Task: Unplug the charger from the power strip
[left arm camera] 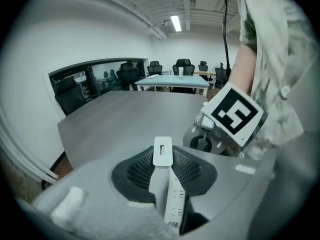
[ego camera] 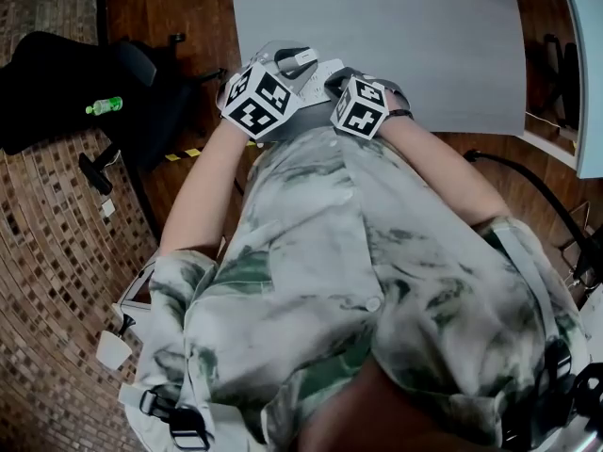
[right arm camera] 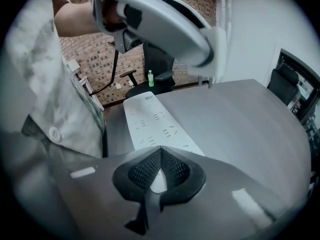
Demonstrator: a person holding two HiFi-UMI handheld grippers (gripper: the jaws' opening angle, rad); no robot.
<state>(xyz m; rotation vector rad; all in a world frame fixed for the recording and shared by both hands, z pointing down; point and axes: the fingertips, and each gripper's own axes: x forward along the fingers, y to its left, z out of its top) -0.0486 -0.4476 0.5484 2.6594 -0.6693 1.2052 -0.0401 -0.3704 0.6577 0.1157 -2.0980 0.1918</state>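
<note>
My left gripper (left arm camera: 162, 156) is shut on the white charger (left arm camera: 162, 150), whose end face with a small slot points away from me. Below it, between the jaws, a stretch of the white power strip (left arm camera: 175, 206) shows its socket slots. The strip (right arm camera: 152, 119) lies on the grey table (right arm camera: 240, 119) and runs away from my right gripper (right arm camera: 160, 151), whose jaws are closed with their tips on its near end. In the right gripper view the left gripper (right arm camera: 155, 19) hangs above the strip, the blurred charger (right arm camera: 216, 49) clear of it. In the head view both marker cubes, left (ego camera: 256, 100) and right (ego camera: 360, 106), sit at the table's near edge.
A black office chair (ego camera: 141, 73) with a green bottle (ego camera: 105, 105) on it stands to the left on the brick floor. The grey table (ego camera: 377, 26) stretches away ahead. Further chairs and a white table (left arm camera: 172, 81) stand at the far end of the room.
</note>
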